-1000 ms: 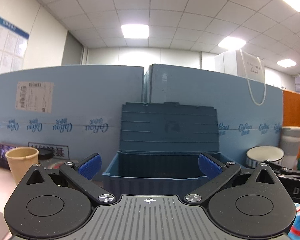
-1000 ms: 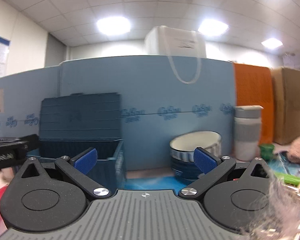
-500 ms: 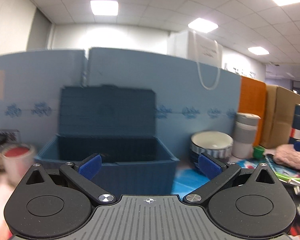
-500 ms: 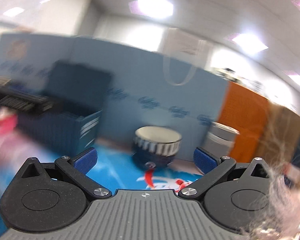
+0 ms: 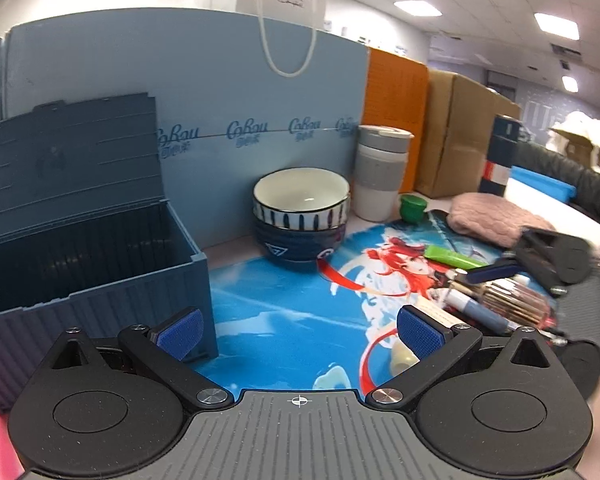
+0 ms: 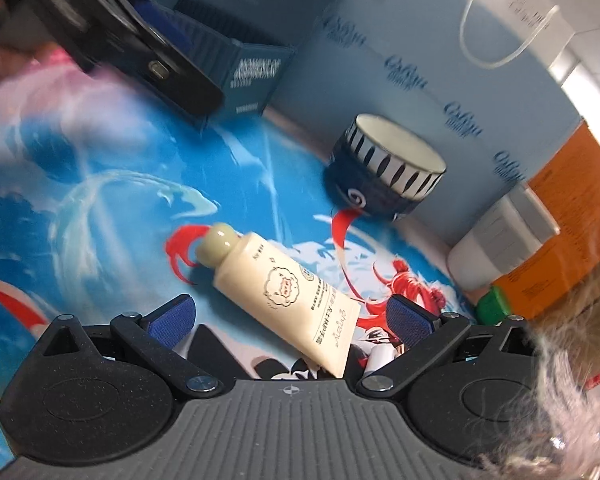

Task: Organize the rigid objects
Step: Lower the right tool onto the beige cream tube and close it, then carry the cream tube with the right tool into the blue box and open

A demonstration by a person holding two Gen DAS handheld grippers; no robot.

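Lots of clutter around here: two stacked bowls [image 5: 301, 216], striped white one nested in a dark blue one, sit against the light blue foam board [image 5: 204, 92], with a white tumbler with a grey sleeve [image 5: 382, 174] and a green cap [image 5: 413, 207] just beside them. A pink knit cloth [image 5: 496, 220], a green tube [image 5: 452, 257] and a bunch of pens [image 5: 484, 304] crowd the right side.

The cream lotion tube [image 6: 284, 290] with a little sheep drawing lies flat on the mat, rounded cap pointing away, its crimped end between the right gripper [image 6: 288, 318] fingers. Those fingers are spread wide, not touching it. The left gripper [image 5: 298, 330] is spread wide too, holding nothing, just beside the open blue storage box [image 5: 100, 248], lid up.

Surface is a blue anime desk mat [image 5: 284, 304]. Office room, ceiling panel lights, cardboard boxes [image 5: 460, 132] behind.
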